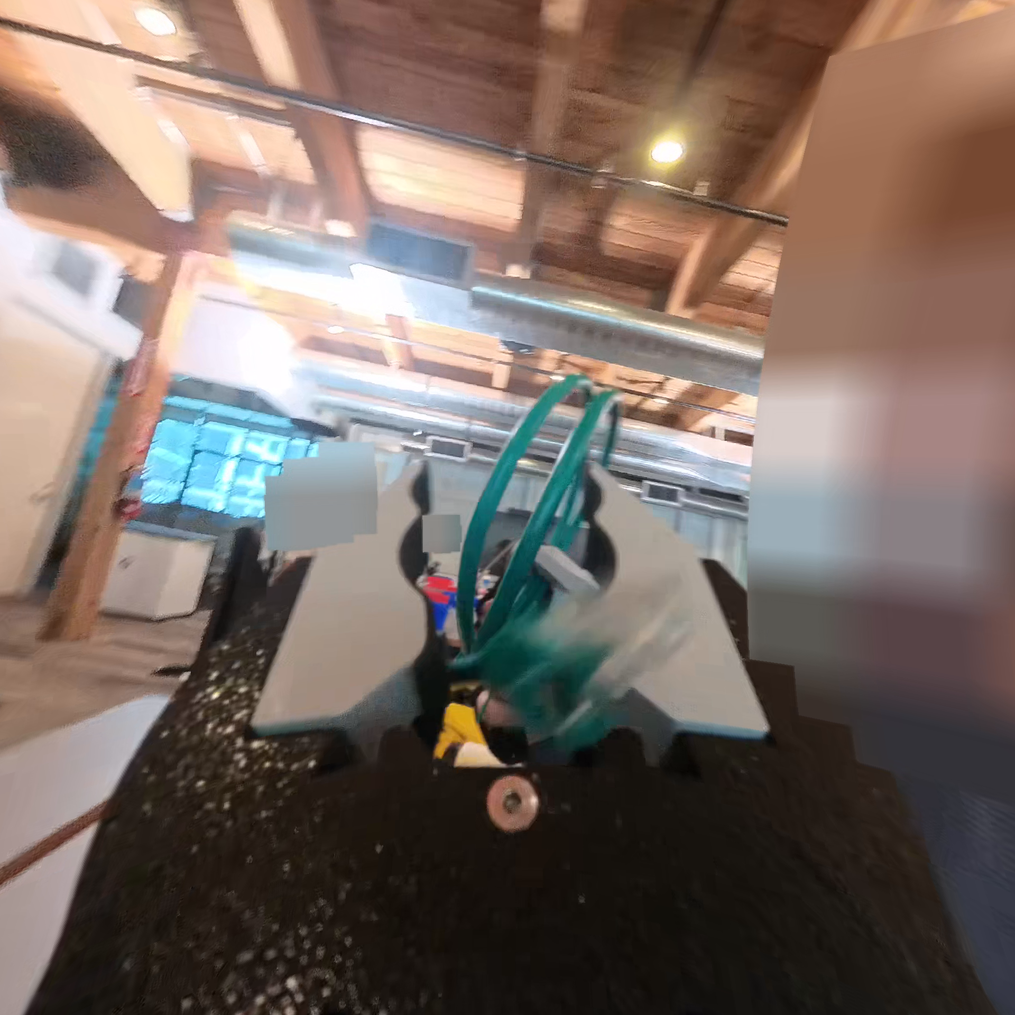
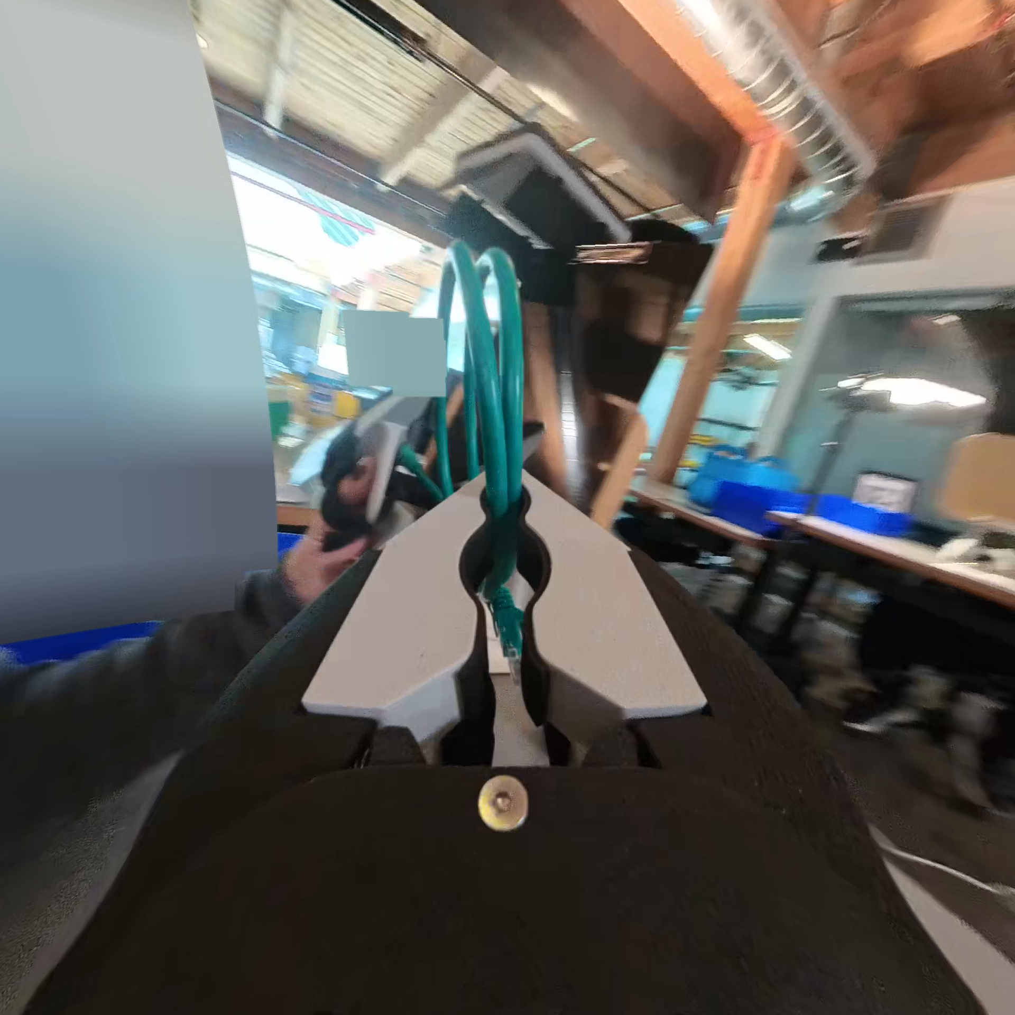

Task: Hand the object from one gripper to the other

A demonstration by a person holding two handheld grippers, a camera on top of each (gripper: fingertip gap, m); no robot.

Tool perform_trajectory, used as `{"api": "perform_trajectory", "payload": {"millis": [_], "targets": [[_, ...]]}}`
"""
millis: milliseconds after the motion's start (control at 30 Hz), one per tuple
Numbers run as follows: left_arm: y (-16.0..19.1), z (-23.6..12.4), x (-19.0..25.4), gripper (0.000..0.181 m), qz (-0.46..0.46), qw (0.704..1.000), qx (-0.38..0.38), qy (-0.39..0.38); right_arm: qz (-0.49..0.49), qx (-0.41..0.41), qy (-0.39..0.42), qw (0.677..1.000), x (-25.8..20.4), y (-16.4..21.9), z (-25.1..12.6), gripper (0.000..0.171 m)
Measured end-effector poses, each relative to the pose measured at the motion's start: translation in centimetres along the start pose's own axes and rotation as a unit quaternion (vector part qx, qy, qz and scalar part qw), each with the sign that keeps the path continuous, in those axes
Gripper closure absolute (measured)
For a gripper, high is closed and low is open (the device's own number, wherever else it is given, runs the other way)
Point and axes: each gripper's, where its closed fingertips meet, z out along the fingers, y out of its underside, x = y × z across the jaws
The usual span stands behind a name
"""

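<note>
Wooden ceiling beams [image 1: 439, 82] and a silver duct [image 1: 615, 324] are filling the background of a workshop, with desks [image 2: 890, 555] carrying blue bins [image 2: 769, 497] standing along the right side. Both hand-held grippers are pointing upward. The right hand-held gripper [image 2: 505, 494] is pinching a coiled green cable [image 2: 494, 373] between its pressed-together grey fingers [image 2: 417, 604], the loops rising above the tips and one plug hanging in the gap. The left hand-held gripper [image 1: 511, 478] is standing spread, its fingers [image 1: 351, 604] apart around the same cable [image 1: 527, 494], whose loops are passing between them.
</note>
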Motion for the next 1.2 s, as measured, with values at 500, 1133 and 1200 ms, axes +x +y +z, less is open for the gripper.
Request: {"api": "perform_trajectory", "payload": {"millis": [500,1133,1200], "targets": [[3.2,-2.3,-7.4,0.067,-0.02,0.965,-0.119,-0.232,-0.47,-0.076,0.288,0.831,3.7,-0.6,-0.9,0.171],[5.1,-2.4,-7.8,0.181,0.473,0.754,-0.316,-0.329,-0.338,-0.174,0.228,0.896,5.0,4.8,0.8,0.115],[3.6,-2.6,-7.9,0.181,0.427,0.793,-0.255,-0.352,-0.239,-0.123,0.255,0.929,5.4,4.0,1.1,0.099]]}}
